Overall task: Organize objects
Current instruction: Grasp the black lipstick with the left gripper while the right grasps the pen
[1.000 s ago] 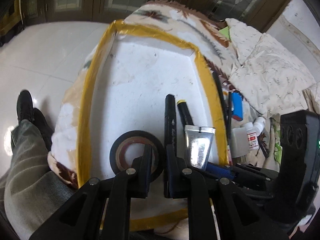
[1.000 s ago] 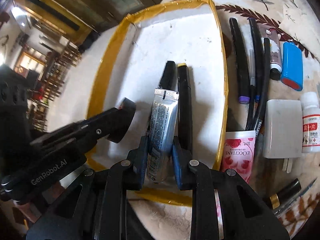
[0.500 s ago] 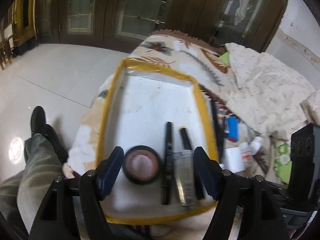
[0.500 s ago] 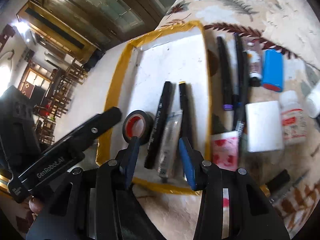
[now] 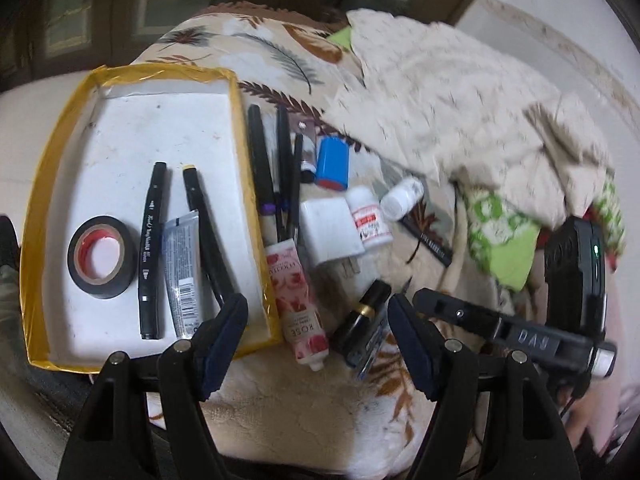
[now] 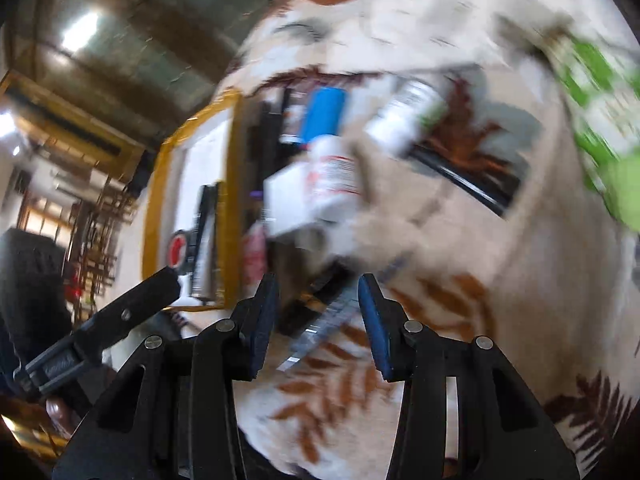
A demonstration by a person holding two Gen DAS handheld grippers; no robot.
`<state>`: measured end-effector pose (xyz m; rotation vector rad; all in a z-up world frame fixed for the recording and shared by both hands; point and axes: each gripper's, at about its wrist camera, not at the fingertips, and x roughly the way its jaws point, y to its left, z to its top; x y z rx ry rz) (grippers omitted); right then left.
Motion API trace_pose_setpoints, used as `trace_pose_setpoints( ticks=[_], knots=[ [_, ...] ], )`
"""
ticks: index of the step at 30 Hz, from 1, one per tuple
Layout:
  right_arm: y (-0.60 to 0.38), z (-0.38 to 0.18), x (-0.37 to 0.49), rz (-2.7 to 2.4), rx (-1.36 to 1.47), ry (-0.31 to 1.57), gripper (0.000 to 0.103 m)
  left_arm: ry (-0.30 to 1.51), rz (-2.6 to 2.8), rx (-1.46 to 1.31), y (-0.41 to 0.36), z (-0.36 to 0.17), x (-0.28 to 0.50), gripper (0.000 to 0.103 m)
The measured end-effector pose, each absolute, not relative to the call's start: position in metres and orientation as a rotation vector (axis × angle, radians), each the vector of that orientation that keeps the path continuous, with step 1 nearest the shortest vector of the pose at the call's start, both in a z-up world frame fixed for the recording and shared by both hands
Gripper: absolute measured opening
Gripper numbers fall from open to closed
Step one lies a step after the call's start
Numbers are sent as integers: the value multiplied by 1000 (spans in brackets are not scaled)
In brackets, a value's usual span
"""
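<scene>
A white tray with a yellow taped rim (image 5: 52, 148) holds a black tape roll (image 5: 102, 257), two black markers (image 5: 151, 248) and a silver tube (image 5: 182, 276). Right of it, loose on the blanket, lie black pens (image 5: 260, 160), a blue case (image 5: 332, 164), a white charger block (image 5: 330, 232), two white bottles (image 5: 368, 220), a pink hand-cream tube (image 5: 298, 296) and a black-and-gold lipstick (image 5: 364, 316). My left gripper (image 5: 316, 308) hangs open above the cream tube and lipstick. My right gripper (image 6: 318, 288) is open too, empty, over the lipstick in a blurred view.
A leaf-patterned blanket (image 5: 304, 408) covers the surface. A crumpled cream quilt (image 5: 460, 92) and a green cloth (image 5: 504, 240) lie at the back right. One finger of the right gripper (image 5: 440, 304) reaches in at the right. Pale tiled floor shows left of the tray.
Both grippers have opened, letting go of the tape roll and the silver tube in the tray. Both have drawn back and swung right, over the loose things on the blanket.
</scene>
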<state>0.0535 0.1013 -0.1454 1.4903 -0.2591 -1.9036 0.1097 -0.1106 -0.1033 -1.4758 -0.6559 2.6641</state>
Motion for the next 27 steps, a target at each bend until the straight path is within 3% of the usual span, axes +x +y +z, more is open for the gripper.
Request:
trace_pose_setpoints(
  ticks=[8,12,14,21,27],
  knots=[
    [90,-178,60,-1810,1647,-275,41,-685,2646,-1528,-115,-116,111,73],
    [81,-181,65,-1826,1662,-226,32,-680,2647,-1528,-115,-117,111,73],
    [78,-182,65,-1825,1665,-214,21,-681,2644,-1528,-116,-117,112,73],
    [92,-181,61,-1794,1651,-333,12,-682,2612,-1528,-114,-118,111,73],
    [116,-172,50,-1898,1631,-303,11,-622,2478,-1605,-90,-125,81,73]
  ],
)
